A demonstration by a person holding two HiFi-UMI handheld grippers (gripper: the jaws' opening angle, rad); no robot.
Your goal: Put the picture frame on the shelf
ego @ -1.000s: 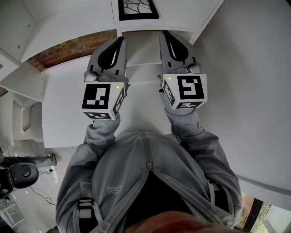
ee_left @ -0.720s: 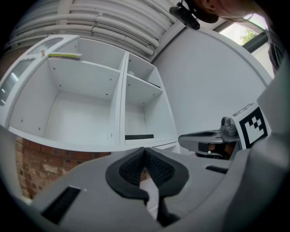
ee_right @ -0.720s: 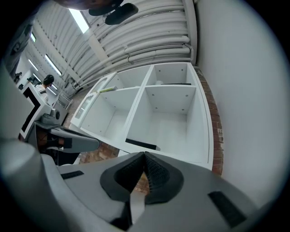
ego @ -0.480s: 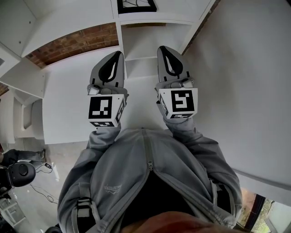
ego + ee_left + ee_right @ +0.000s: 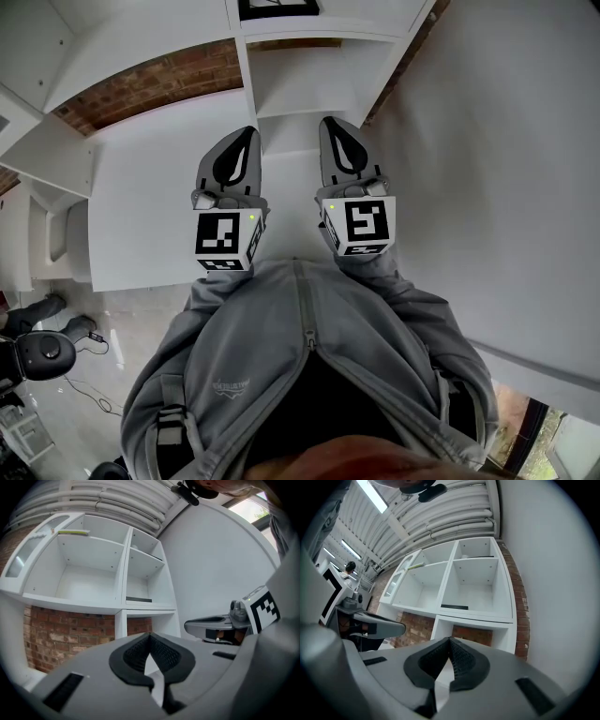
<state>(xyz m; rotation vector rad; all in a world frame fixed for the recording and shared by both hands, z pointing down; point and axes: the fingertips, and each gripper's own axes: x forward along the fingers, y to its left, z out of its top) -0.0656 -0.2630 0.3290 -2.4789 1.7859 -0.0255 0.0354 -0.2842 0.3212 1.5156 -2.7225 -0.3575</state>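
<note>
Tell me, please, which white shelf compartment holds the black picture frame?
The right-hand compartment of the middle row: only there a black picture frame lies flat.

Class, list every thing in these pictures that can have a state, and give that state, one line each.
left gripper, fingers shut, holding nothing
right gripper, fingers shut, holding nothing
picture frame, lying flat in a shelf compartment, apart from both grippers
shelf, upright, open-fronted
jacket zip, partly undone
</note>
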